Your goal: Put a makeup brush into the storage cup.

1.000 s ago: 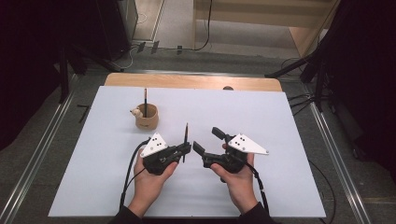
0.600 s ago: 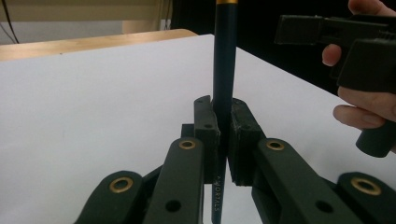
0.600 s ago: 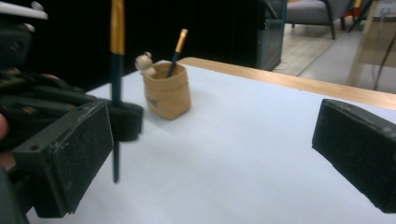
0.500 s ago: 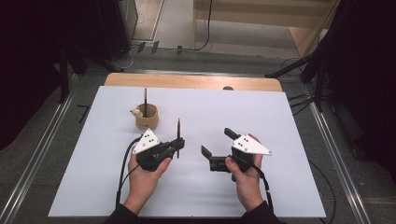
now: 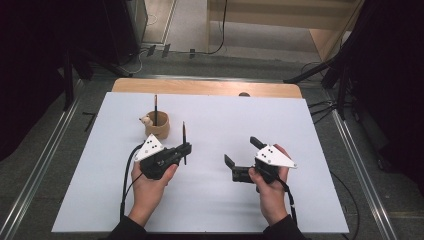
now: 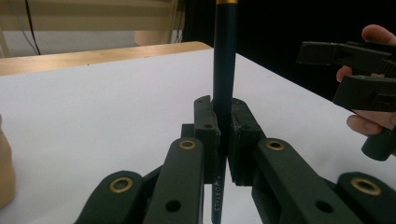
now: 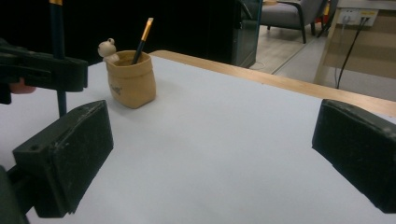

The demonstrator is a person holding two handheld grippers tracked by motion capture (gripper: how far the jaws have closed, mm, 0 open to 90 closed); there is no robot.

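Observation:
My left gripper [image 5: 186, 150] is shut on a dark pencil [image 5: 184, 136], which stands upright above the white table. In the left gripper view the pencil [image 6: 225, 56] is pinched between the pads [image 6: 208, 126]. A tan cup [image 5: 159, 126] with a small figure on its rim stands just behind, and a second pencil [image 5: 155, 107] rests in it. My right gripper [image 5: 242, 151] is to the right of the held pencil and apart from it. Its jaws have just been opening and hold nothing. The right gripper view looks between the wide pads [image 7: 70, 154] at the cup [image 7: 130, 79].
The white table top [image 5: 300, 130] has a wooden strip [image 5: 200, 87] along its far edge. Metal rails and dark floor run down both sides. Cables trail from both grippers toward the person's forearms.
My right gripper has drawn back to the right, away from the pencil, and its jaws stand wider. The left gripper has shifted slightly left with the pencil still in it.

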